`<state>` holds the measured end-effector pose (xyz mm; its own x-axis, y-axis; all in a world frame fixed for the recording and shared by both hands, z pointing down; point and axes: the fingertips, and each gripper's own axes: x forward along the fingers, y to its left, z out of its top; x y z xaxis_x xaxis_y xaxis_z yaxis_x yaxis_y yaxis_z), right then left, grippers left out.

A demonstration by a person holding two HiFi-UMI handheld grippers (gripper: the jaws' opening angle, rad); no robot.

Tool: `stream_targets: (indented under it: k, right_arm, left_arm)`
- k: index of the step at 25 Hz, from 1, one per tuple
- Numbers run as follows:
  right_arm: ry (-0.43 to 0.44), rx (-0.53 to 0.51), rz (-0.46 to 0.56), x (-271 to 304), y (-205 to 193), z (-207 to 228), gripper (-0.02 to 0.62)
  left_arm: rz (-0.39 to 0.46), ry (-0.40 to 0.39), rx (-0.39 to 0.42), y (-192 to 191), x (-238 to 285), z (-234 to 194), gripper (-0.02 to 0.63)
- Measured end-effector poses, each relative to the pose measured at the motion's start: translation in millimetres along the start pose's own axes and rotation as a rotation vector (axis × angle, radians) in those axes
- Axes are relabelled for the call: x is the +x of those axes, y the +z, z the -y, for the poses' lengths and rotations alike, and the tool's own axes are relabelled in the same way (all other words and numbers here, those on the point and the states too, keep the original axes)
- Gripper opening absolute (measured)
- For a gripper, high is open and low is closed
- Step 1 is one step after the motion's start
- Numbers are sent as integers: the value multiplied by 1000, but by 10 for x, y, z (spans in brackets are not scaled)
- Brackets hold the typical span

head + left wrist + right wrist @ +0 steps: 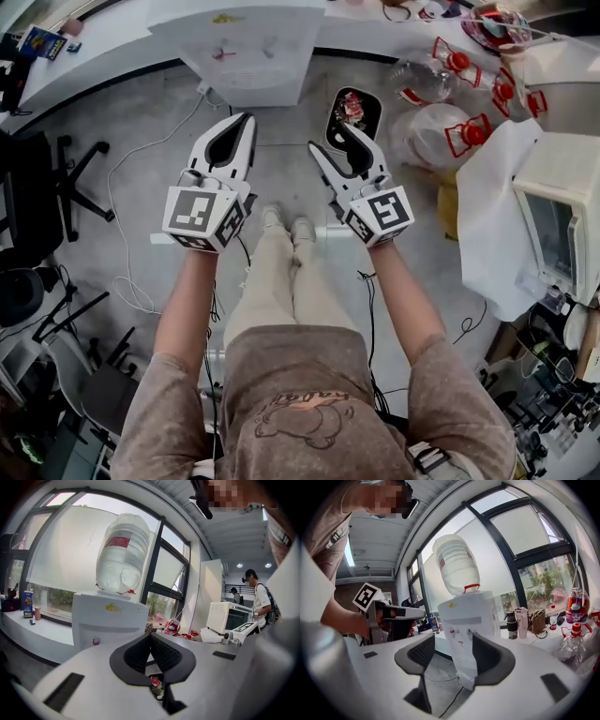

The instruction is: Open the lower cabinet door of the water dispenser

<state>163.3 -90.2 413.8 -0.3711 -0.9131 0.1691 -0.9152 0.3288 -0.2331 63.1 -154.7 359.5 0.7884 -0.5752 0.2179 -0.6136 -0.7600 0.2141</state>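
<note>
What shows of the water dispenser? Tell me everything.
The water dispenser is a white, plastic-looking box standing upright on the grey floor, against a white counter below the window. An upturned clear bottle with a red neck band sits on top. A grey band crosses the front above two small taps. The lower front looks shut.

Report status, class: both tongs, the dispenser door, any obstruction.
Left tongs shut, empty; right tongs open, empty. Water dispenser ahead, out of contact; lower door looks shut. White cable on floor near its base.
</note>
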Motion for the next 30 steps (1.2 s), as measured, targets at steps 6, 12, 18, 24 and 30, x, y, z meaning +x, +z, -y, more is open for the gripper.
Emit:
stream_targets:
  k: [6,12,18,24,30]
  right_arm:
    - [9,-32,-46,311,-734,213,268]
    - [24,42,-67,614,-1313,488,350]
    - [21,71,-116,1010,-1799,859,373]
    - [1,48,-196,1430,-2295,1250,373]
    - [-8,33,-241,1880,-2721,1546,373]
  left_arm:
    - [-2,8,10,-590,218,-232,17]
    - [-15,-3,1,-1021,386,-386,17]
    - [-19,-17,5,-1288,515,-495,18]
    - [-30,-19,-11,-1543,642,-647,17]
    - [-29,-30,-16,-1756,839,-798,17]
